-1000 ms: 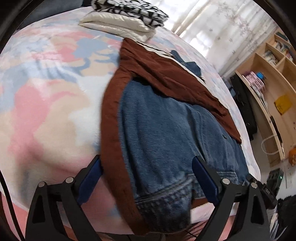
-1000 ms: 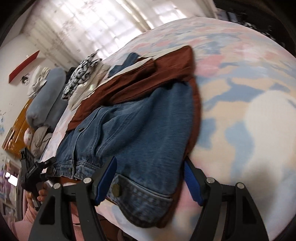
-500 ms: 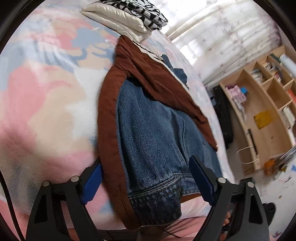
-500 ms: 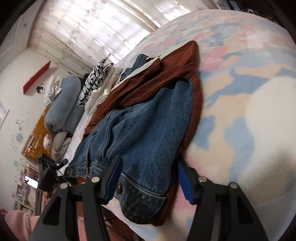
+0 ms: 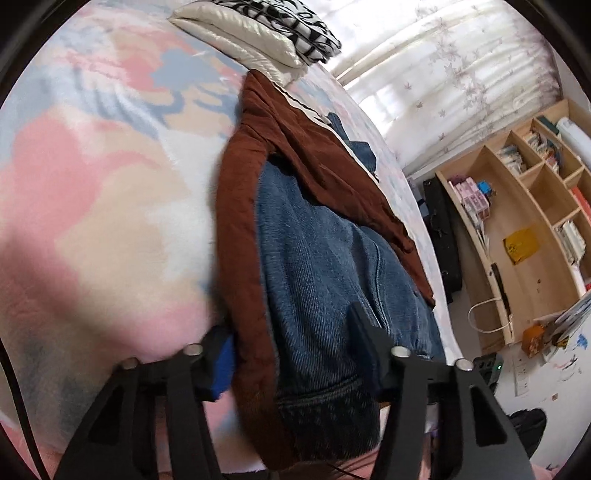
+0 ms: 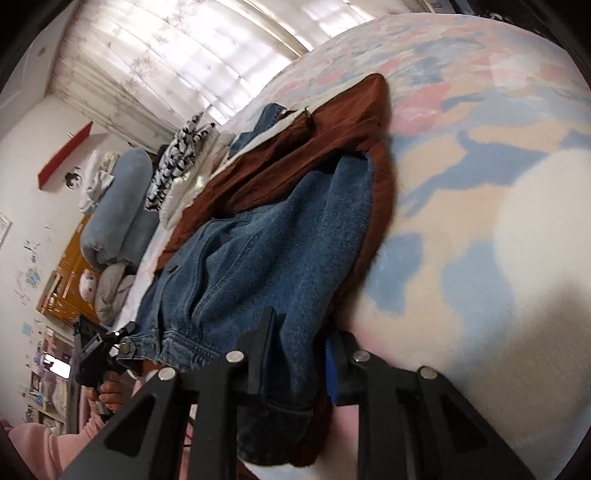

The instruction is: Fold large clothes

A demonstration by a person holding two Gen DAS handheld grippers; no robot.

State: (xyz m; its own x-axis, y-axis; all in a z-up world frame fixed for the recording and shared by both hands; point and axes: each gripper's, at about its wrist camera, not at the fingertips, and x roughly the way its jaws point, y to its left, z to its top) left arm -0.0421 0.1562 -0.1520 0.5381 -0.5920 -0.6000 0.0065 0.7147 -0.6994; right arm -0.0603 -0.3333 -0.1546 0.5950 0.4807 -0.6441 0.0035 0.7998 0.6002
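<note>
A blue denim jacket with a brown lining (image 5: 317, 258) lies folded on the pastel blanket (image 5: 92, 192); it also shows in the right wrist view (image 6: 280, 251). My left gripper (image 5: 295, 354) straddles its near hem corner, jaws closing on denim and brown lining. My right gripper (image 6: 299, 350) is clamped on the other hem corner, its jaws narrow around the cloth. The left gripper also shows at the far hem in the right wrist view (image 6: 99, 350).
Folded clothes (image 5: 273, 33) are stacked at the far end of the bed. A wooden bookshelf (image 5: 535, 206) stands to the right of the bed. Rolled bedding (image 6: 118, 206) lies beyond the bed on the left.
Both grippers moved forward onto the jacket's near hem and their jaws closed in from wide open; the right gripper now pinches the cloth.
</note>
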